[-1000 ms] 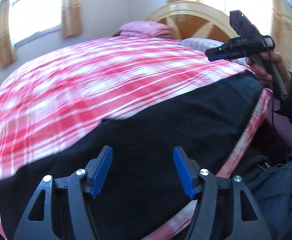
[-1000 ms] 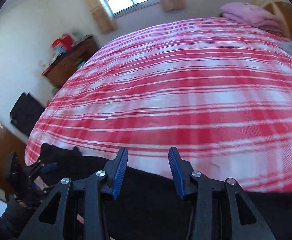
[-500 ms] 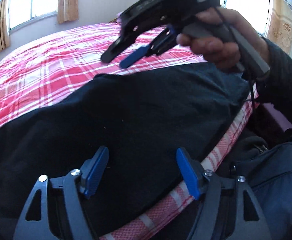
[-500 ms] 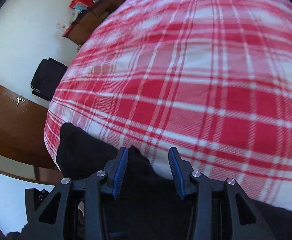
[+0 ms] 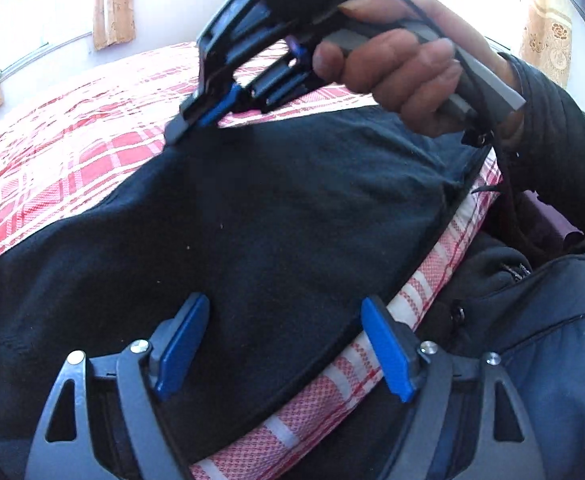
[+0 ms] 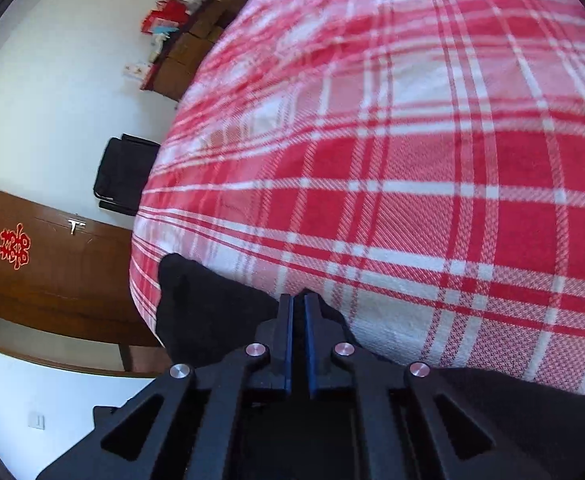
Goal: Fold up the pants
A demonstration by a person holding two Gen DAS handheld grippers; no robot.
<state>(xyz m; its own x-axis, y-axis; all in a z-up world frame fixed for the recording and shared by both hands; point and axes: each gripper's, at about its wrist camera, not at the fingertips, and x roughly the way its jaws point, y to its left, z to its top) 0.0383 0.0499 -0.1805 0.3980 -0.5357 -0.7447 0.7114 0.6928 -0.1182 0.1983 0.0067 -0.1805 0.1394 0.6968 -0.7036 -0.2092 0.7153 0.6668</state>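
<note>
Black pants (image 5: 272,220) lie spread along the near edge of a bed with a red and white plaid cover (image 5: 72,152). My left gripper (image 5: 282,304) hovers low over the pants' near edge. Its blue pads stand wide apart and are still opening, with cloth below them but not pinched. A hand (image 5: 392,80) holds my right gripper (image 5: 196,116) tilted down at the pants' far edge. In the right wrist view the right gripper (image 6: 299,300) is shut on the black cloth (image 6: 204,304) where it meets the plaid.
A person's dark blue jacket (image 5: 552,340) is close at the bed's edge on the right. Beyond the bed's left side stand a brown wooden door (image 6: 52,280), a black chair (image 6: 124,176) and a wooden cabinet (image 6: 188,52) with clutter on it.
My right gripper swung in from the right, dropped to the pants' far edge and shut on the cloth. My left gripper sank a little and its jaws widened.
</note>
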